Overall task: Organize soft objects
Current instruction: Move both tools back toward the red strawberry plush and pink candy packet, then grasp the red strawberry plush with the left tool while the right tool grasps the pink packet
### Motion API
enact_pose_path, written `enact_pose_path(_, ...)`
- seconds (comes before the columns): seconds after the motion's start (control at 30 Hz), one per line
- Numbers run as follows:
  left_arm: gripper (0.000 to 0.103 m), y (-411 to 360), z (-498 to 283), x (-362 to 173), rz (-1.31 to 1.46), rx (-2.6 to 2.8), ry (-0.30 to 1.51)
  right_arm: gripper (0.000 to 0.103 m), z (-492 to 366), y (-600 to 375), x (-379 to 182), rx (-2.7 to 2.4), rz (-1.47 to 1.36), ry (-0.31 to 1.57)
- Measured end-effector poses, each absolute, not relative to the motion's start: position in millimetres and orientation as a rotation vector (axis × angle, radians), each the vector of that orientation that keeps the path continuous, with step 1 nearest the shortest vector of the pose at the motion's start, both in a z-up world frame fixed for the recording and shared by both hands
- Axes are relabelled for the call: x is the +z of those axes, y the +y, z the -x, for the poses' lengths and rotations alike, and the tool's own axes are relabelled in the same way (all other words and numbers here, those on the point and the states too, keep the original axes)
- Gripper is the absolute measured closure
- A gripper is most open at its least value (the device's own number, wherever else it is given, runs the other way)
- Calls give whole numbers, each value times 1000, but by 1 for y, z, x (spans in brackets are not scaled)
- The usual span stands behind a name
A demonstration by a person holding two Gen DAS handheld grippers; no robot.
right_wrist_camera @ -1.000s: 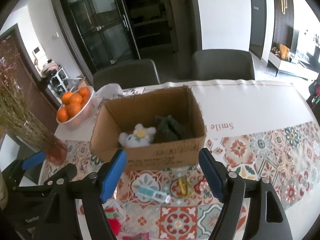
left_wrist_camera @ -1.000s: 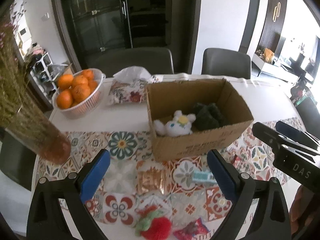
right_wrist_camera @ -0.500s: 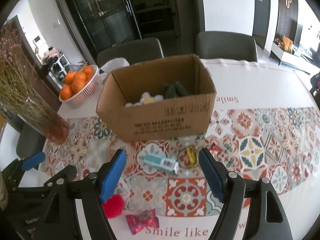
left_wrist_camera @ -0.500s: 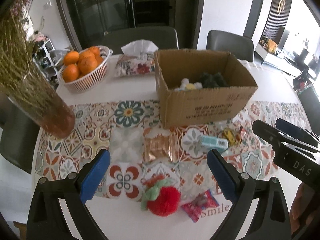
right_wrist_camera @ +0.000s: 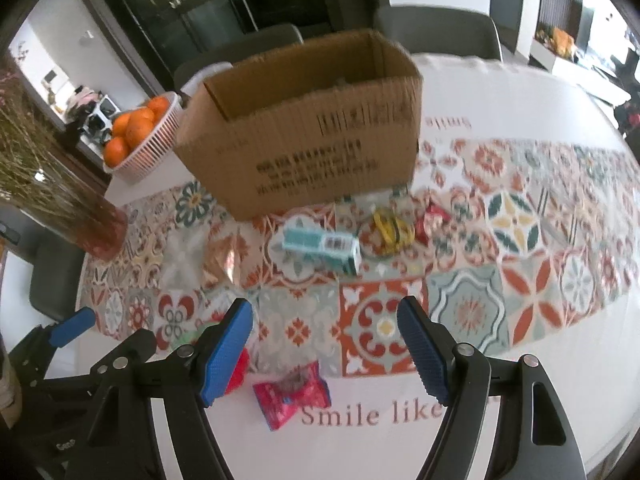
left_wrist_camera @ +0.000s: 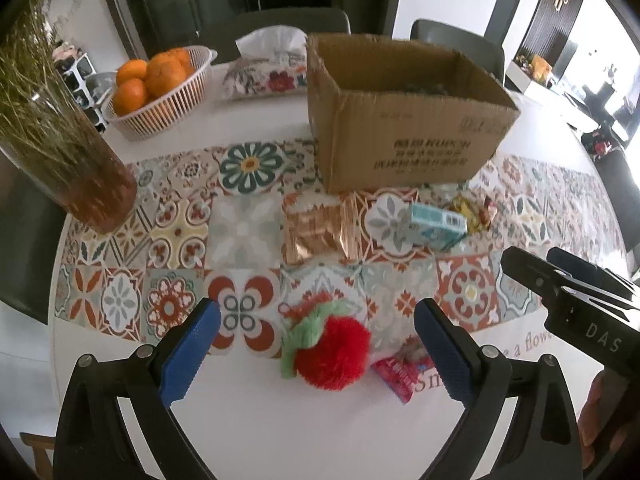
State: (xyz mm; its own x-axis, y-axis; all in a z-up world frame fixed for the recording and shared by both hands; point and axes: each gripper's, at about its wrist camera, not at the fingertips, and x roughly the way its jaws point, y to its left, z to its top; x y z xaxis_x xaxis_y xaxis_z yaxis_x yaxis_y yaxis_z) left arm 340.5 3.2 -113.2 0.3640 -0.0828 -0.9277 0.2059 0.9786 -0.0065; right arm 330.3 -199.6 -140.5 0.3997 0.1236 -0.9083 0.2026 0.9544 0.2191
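While both grippers hang empty above the table:
Left gripper jaws: spread wide, nothing pinched, pads apart on either side of the red pompom.
Right gripper jaws: spread, nothing between the pads, only patterned cloth and the pink snack packet below.
Red pompom, seen from the left jaws: straight ahead, centred in the gap, not touched.
Red pompom, seen from the right jaws: off past the left pad, mostly hidden behind it.
Nearer hand: left, by judgement.
Pompom shape: round ball, no real long axis; green tuft at its upper left, pointing away from the pink snack packet.
Pompom from the cardboard box: well apart, on the near side, beside the pink snack packet.
Teal carton from the cardboard box: near its front wall.
Coming move, likely: left jaws lowering around the ball, then closing.
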Motion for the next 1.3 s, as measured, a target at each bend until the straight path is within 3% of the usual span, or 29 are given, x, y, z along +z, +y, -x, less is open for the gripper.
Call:
enact_pose_path(0.77, 4, 10, -334, -188, -166, -278, 1360, 27, -294, -192, -225, -147, -657, 1398)
enact_pose_path(1.3, 9, 3, -339, -225, -195, -348, 1428, 29, -282, -192, -266, -211, -916, 1411)
